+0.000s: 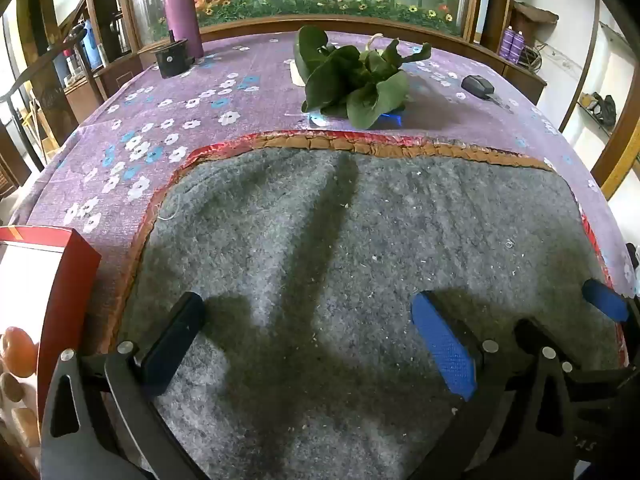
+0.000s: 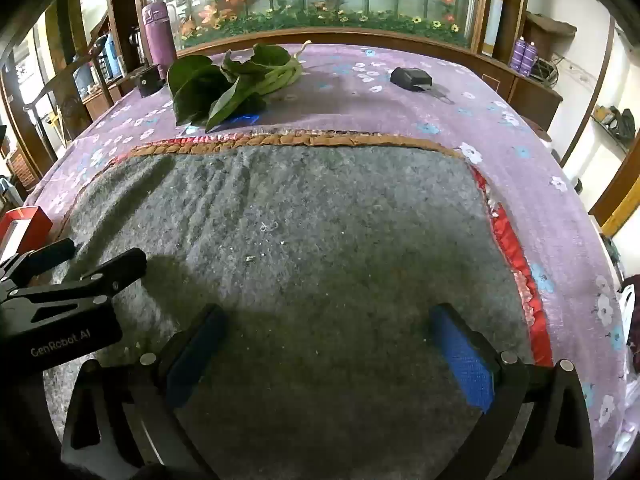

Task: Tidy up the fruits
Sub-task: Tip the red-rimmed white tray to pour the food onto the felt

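Note:
A red box [image 1: 68, 280] with a white inside stands at the mat's left edge; its corner also shows in the right wrist view [image 2: 24, 224]. Inside it lie an orange round fruit [image 1: 18, 350] and brownish fruits [image 1: 12, 388], partly cut off by the frame. My left gripper [image 1: 308, 344] hangs open over the grey felt mat [image 1: 360, 220], just right of the box, with nothing between its fingers. My right gripper [image 2: 328, 356] is open too, empty, over the mat [image 2: 300, 220]. The two grippers are side by side: left gripper [image 2: 86, 260], right gripper [image 1: 568, 316].
A bunch of leafy greens [image 1: 352, 76] [image 2: 224, 84] lies beyond the mat on the purple flowered tablecloth [image 1: 192, 92]. At the back left stand a purple bottle [image 1: 182, 12] and a black cup [image 1: 172, 58]. A small black device [image 2: 412, 78] lies at the back right.

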### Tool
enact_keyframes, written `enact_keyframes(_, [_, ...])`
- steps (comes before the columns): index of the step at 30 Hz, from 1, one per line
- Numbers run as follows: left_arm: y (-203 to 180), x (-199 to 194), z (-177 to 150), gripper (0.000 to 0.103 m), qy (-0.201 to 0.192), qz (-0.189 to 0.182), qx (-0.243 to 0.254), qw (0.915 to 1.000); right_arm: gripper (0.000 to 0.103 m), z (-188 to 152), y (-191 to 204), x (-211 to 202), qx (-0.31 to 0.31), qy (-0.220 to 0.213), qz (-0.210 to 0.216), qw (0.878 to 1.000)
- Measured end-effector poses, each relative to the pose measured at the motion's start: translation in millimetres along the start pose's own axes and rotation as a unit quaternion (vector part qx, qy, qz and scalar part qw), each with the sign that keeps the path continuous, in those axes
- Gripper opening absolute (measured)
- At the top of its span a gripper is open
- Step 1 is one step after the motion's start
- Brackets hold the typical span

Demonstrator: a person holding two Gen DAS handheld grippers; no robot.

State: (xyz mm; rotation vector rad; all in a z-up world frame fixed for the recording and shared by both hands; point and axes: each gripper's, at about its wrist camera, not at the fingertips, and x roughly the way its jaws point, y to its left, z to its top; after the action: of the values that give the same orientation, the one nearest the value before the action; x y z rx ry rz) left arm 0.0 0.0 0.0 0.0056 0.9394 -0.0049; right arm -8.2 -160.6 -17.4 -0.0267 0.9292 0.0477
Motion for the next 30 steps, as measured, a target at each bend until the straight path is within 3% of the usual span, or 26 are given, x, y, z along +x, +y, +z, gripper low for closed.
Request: enact_keyframes(30, [0.1,0.1,0.0,0.103,0.000,-0.001,0.000,1.0000,0.103,-0.8,0.7,-0.1,-0.001,0.000,-0.002,1.000])
